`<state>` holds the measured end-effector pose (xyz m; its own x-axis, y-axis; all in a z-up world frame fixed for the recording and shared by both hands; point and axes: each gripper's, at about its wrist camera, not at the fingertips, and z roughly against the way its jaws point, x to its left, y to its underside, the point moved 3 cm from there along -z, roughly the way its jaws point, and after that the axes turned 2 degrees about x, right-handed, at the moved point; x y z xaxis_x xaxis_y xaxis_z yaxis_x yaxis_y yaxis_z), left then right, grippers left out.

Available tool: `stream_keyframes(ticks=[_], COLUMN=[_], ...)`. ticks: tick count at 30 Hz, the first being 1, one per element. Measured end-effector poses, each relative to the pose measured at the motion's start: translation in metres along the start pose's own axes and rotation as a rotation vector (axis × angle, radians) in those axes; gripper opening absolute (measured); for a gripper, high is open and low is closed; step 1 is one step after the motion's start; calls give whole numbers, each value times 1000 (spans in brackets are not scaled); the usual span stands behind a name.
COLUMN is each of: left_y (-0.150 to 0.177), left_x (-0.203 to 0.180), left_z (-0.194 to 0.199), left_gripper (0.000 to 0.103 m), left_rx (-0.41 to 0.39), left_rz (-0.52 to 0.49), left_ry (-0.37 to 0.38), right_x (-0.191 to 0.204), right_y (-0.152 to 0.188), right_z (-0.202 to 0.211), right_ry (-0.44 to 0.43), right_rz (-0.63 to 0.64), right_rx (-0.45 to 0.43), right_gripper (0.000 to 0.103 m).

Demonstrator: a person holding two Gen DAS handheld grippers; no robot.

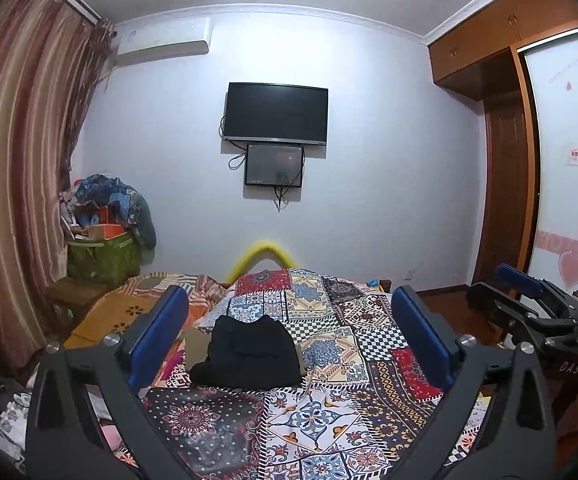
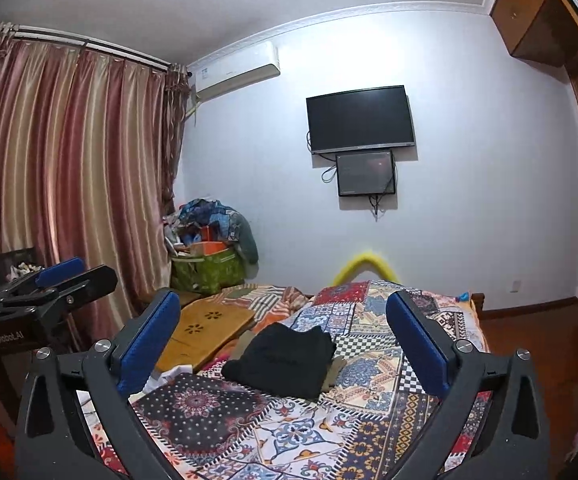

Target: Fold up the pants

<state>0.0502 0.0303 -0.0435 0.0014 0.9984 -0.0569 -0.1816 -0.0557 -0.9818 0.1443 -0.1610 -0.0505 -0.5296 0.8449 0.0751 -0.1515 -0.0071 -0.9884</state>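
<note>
Black pants (image 1: pixel 249 354) lie folded into a compact bundle on the patchwork bedspread (image 1: pixel 329 408), on top of a tan garment (image 1: pixel 195 346) that sticks out at the sides. My left gripper (image 1: pixel 289 304) stands open, back from the bundle, with nothing between its blue pads. In the right wrist view the same pants (image 2: pixel 285 360) lie ahead of my right gripper (image 2: pixel 283 300), which is also open and apart from them. Each gripper shows in the other's view: the right one (image 1: pixel 529 292) at the right edge, the left one (image 2: pixel 61 276) at the left edge.
A yellowish wooden board (image 2: pixel 205 328) lies at the bed's left side. A green bag heaped with clothes (image 2: pixel 209 256) stands in the corner by the striped curtain (image 2: pixel 69 160). A television (image 1: pixel 275 114) hangs on the far wall. A wooden wardrobe (image 1: pixel 505 200) and bare floor are at the right.
</note>
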Motion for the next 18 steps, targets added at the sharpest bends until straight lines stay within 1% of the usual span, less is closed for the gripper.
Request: stream_keyframes(ticks=[7,18], left_y=[4,7], left_x=[2,4], left_z=[-2,-4], left_gripper=[103,103], left_rx=[6,9], left_rz=[6,13], left_ry=[1,11], right_x=[1,4], right_y=[4,5], right_z=[9,11], right_ry=[10,14], right_rz=[6,16], right_rx=[-6,0], right_gripper=[103,103])
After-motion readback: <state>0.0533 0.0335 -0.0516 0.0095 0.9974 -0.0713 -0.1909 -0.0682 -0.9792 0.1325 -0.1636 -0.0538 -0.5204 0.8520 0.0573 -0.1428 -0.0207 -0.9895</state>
